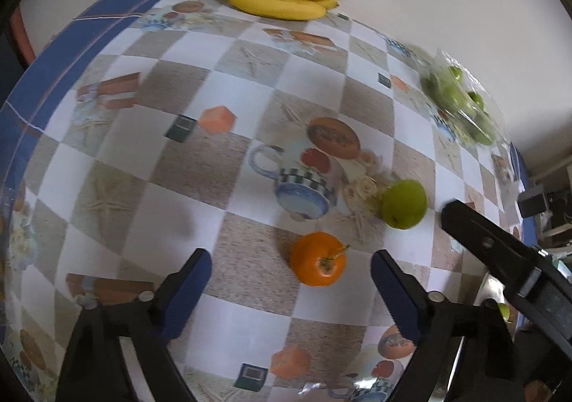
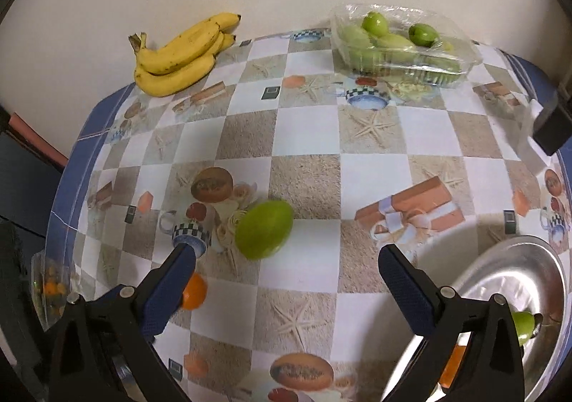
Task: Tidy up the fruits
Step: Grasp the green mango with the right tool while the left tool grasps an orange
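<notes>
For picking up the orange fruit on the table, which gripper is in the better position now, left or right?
Left. The orange fruit lies just ahead of the open left gripper, between its fingers. The open right gripper faces the loose green fruit instead; the orange sits outside its left finger.

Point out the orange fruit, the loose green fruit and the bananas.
orange fruit (image 1: 318, 263), left wrist view, on its upper skin beside the stem.
loose green fruit (image 2: 264, 229), right wrist view, on the middle of its skin.
bananas (image 2: 178, 55), right wrist view, on the middle of the bunch.
</notes>
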